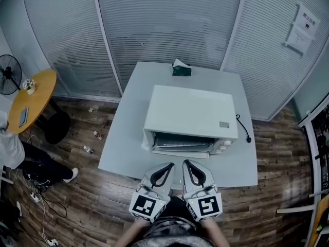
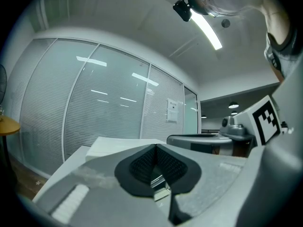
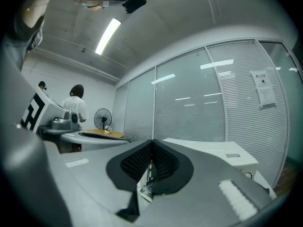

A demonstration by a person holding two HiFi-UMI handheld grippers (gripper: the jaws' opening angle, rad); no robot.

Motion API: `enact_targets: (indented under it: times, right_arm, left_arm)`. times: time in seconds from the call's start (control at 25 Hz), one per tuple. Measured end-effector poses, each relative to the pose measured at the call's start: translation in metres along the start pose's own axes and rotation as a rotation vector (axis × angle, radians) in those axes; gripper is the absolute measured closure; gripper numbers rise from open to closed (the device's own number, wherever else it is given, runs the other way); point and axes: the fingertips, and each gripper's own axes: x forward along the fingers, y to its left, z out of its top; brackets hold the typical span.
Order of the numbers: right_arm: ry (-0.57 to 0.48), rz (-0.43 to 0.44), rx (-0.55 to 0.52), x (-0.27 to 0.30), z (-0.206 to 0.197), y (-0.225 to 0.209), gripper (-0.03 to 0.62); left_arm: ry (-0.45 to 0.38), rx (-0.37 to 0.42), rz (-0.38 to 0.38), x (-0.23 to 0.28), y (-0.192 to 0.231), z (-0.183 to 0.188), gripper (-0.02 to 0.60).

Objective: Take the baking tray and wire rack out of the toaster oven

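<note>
The toaster oven (image 1: 190,112) sits in the middle of the white table (image 1: 128,138), with its front facing the person at 6 o'clock, so the mouth can be reached straight on without leaning round. A grey, barred layer shows in that front opening and is probably the wire rack (image 1: 182,143). The baking tray cannot be told apart from it at this range, and it is not certain whether the door is already down. Both task items appear to be inside the oven, untouched.

The left gripper (image 1: 165,168) and right gripper (image 1: 191,169) hang side by side just short of the table's near edge, at 6 o'clock from the oven and pointing level toward 12. Both pairs of jaws are pressed together with nothing between them, as the left gripper view (image 2: 155,148) and right gripper view (image 3: 152,143) both show. This looks like a neutral carrying posture for the approach, not a grip.

A green tissue box (image 1: 181,69) stands at 12 o'clock behind the oven, out of the working path. The power cord (image 1: 244,130) trails off at 3 o'clock beside the control knobs (image 1: 223,147), so the right gripper likely needs to keep toward the centre.
</note>
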Motion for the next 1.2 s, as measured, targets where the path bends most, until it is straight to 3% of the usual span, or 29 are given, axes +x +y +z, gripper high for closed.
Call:
enact_targets:
  times: [0.64,0.88,1.2]
  right_arm:
    - [0.023,0.058,0.028,0.038,-0.011,-0.058,0.592]
    - [0.074,-0.011,-0.003,0.041,-0.019,-0.069,0.592]
    - [0.088,-0.127,0.035,0.059,-0.026,-0.079,0.592]
  left_arm:
    - [0.009,0.007,0.027,0.079,0.016,-0.002,0.578]
    - [0.006,-0.01,-0.034,0.095,0.02,-0.003,0.577]
    - [0.049,-0.02,-0.114,0.106,0.039,-0.006,0.578]
